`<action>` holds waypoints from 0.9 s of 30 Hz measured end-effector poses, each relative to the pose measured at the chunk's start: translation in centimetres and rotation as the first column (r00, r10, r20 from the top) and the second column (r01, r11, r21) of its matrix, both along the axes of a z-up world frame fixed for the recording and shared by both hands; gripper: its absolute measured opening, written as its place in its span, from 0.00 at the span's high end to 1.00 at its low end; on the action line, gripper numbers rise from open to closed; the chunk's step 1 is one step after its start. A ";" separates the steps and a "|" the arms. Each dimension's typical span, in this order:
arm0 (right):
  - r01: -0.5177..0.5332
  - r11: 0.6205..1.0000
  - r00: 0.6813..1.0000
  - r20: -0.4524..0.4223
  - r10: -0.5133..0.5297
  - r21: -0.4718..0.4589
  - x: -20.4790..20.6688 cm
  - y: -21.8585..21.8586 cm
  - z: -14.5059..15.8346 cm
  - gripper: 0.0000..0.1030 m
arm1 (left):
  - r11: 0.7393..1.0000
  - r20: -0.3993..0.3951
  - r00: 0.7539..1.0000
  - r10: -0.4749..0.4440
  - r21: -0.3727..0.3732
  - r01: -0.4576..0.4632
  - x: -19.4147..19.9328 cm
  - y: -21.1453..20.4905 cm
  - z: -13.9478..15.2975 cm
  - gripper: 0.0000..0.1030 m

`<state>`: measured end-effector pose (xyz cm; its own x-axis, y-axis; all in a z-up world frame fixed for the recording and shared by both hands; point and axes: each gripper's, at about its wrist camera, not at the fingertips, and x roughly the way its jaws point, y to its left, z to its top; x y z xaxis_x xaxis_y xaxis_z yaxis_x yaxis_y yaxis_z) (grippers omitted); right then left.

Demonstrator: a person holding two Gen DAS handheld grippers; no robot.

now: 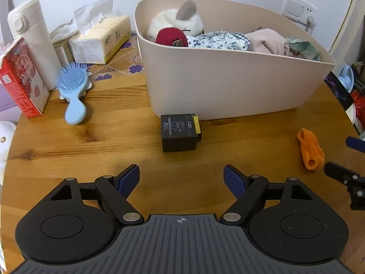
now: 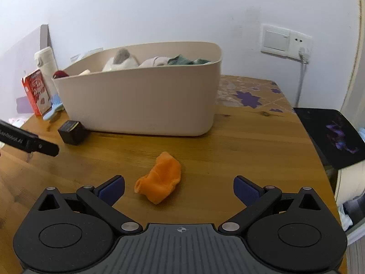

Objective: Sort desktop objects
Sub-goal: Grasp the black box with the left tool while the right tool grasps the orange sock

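Sock (image 2: 159, 180), orange, lies on the table (image 2: 251, 141) just ahead of the right gripper (image 2: 179, 188), whose jaws are wide apart and empty; left gripper (image 1: 181, 179) also gapes empty, facing the black box (image 1: 179, 135) beside the bin (image 1: 228, 84).

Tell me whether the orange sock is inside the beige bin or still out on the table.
Out. The orange sock lies bunched on the wooden table in front of the beige bin, apart from it, near the open right gripper.
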<state>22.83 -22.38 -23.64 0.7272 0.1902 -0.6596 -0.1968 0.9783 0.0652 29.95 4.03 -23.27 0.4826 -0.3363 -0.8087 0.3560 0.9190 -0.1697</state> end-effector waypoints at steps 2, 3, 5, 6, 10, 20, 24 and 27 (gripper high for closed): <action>-0.006 1.000 1.000 0.006 0.006 -0.006 0.4 0.4 -0.4 0.00 | 1.000 0.006 1.000 -0.002 0.006 0.002 0.4 -0.3 -0.3 0.20; -0.008 1.000 1.000 0.008 0.008 -0.010 0.5 0.5 -0.6 0.00 | 1.000 0.007 1.000 -0.002 0.010 0.001 0.6 -0.4 -0.5 0.20; -0.016 1.000 1.000 0.013 0.016 -0.019 0.8 0.9 -0.9 0.05 | 1.000 0.007 1.000 0.003 0.011 -0.003 1.0 -0.5 -0.8 0.20; -0.023 0.999 1.000 0.015 0.024 -0.023 0.9 1.1 -1.1 0.07 | 1.000 0.008 1.000 0.006 0.009 -0.006 1.3 -0.5 -0.9 0.20; -0.032 0.999 0.999 0.022 0.033 -0.042 1.3 1.6 -1.7 0.08 | 1.000 0.014 1.000 0.003 0.013 -0.003 2.2 -1.0 -1.5 0.20; -0.049 0.995 0.998 0.023 0.051 -0.082 2.4 2.2 -2.9 0.28 | 1.000 0.031 1.000 0.004 0.012 -0.005 4.5 -2.1 -2.2 0.21; -0.053 0.996 0.998 0.023 0.054 -0.074 2.9 2.1 -3.0 0.36 | 1.000 0.037 0.999 -0.001 0.014 0.000 4.9 -2.3 -2.4 0.21; -0.059 0.996 0.998 0.030 0.061 -0.073 3.2 2.1 -3.1 0.43 | 1.000 0.044 0.999 -0.004 0.016 0.003 5.1 -2.4 -2.5 0.23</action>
